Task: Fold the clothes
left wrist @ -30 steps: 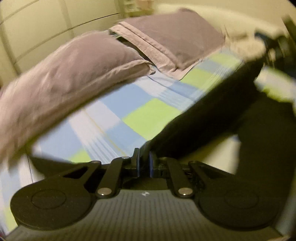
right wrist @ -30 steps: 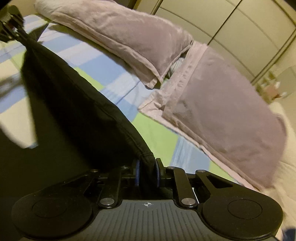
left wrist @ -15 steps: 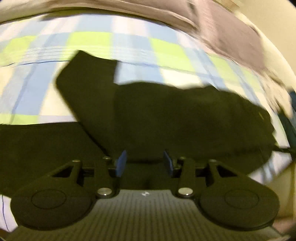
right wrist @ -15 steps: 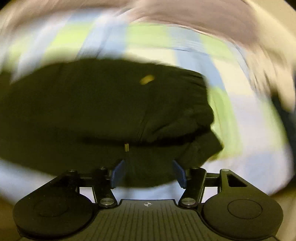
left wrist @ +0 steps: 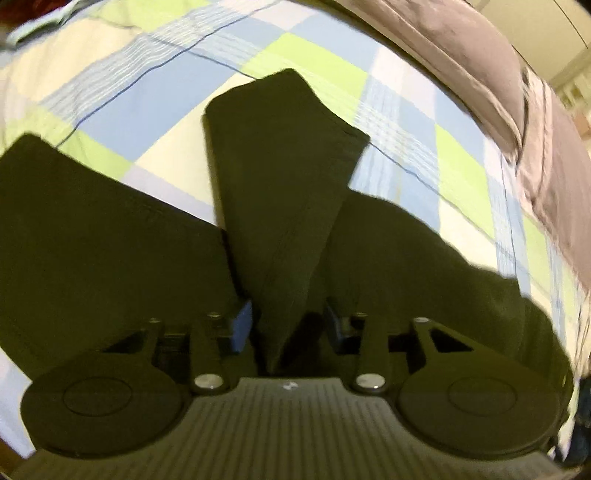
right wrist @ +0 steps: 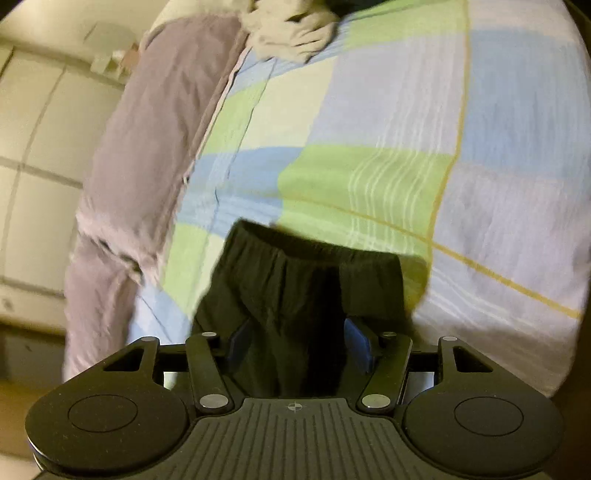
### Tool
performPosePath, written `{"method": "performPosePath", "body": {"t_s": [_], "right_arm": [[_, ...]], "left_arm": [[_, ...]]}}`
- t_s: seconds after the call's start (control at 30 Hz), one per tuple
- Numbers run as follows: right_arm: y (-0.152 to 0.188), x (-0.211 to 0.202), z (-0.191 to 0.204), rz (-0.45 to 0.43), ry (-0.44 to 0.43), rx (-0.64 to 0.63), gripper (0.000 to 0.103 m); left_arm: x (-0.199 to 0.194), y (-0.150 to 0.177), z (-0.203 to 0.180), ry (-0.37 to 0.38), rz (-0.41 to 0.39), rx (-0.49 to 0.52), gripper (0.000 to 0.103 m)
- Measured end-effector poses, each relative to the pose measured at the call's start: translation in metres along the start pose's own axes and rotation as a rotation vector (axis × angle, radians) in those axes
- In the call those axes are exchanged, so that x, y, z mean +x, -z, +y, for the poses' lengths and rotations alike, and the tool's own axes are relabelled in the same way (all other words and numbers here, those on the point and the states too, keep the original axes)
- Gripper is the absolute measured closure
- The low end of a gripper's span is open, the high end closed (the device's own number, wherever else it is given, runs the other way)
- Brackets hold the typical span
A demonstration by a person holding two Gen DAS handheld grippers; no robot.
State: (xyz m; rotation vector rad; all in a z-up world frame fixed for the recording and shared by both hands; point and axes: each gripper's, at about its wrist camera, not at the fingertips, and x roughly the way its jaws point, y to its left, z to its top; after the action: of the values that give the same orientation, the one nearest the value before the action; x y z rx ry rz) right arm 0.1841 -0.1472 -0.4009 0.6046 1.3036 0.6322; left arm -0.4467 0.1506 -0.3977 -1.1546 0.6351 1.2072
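A dark garment, seemingly trousers, lies on the checked bedspread (left wrist: 147,99). In the left wrist view one leg (left wrist: 280,166) runs away from me, with more dark cloth spread to both sides. My left gripper (left wrist: 288,325) points steeply down over it; its jaws are closing around a raised fold of the cloth, with a gap still showing at the right pad. In the right wrist view the gathered elastic waistband (right wrist: 306,266) lies just ahead. My right gripper (right wrist: 299,347) stands wide, with bunched dark cloth between its blue pads (right wrist: 240,347), not pinched.
Two mauve pillows (left wrist: 461,48) lie along the bed's head, also in the right wrist view as mauve pillows (right wrist: 147,147). A crumpled pale cloth (right wrist: 295,33) lies at the far end of the bedspread (right wrist: 369,110). Cream wardrobe doors (right wrist: 33,129) stand beyond the bed.
Both grippers were shut on the hanging garment; they let go, rolled and sank toward the bed. The garment now lies on the bedspread, and the left jaws have narrowed since half a second ago.
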Motion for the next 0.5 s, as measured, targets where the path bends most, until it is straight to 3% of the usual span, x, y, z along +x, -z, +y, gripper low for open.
{"method": "performPosePath", "body": {"t_s": [0.1, 0.17, 0.2, 0.27, 0.3, 0.37, 0.43, 0.5], "right_arm": [[-0.013, 0.002, -0.011, -0.010, -0.025, 0.043, 0.044], [-0.015, 0.009, -0.012, 0.007, -0.031, 0.032, 0.050], [-0.014, 0.011, -0.009, 0.013, -0.018, 0.004, 0.082], [-0.012, 0.005, 0.003, 0.008, -0.004, -0.085, 0.084], [-0.012, -0.002, 0.011, -0.010, -0.024, -0.142, 0.091], [-0.013, -0.022, 0.023, -0.027, -0.098, -0.213, 0.091], [-0.013, -0.037, 0.022, -0.022, -0.111, -0.250, 0.091], [-0.014, -0.040, 0.007, 0.000, -0.051, -0.267, 0.091]], "left_arm": [[0.005, -0.002, 0.006, -0.004, -0.012, -0.022, 0.078], [0.004, -0.002, 0.006, -0.010, -0.027, -0.005, 0.094], [-0.001, -0.002, 0.005, -0.016, -0.049, 0.010, 0.095], [-0.024, 0.000, 0.004, -0.006, -0.141, 0.024, 0.097], [-0.039, 0.003, 0.003, 0.007, -0.196, 0.034, 0.097], [-0.068, 0.018, 0.005, 0.021, -0.269, 0.075, 0.097], [-0.079, 0.039, 0.012, -0.007, -0.257, 0.112, 0.097], [-0.072, 0.058, 0.023, -0.036, -0.192, 0.112, 0.096]]}}
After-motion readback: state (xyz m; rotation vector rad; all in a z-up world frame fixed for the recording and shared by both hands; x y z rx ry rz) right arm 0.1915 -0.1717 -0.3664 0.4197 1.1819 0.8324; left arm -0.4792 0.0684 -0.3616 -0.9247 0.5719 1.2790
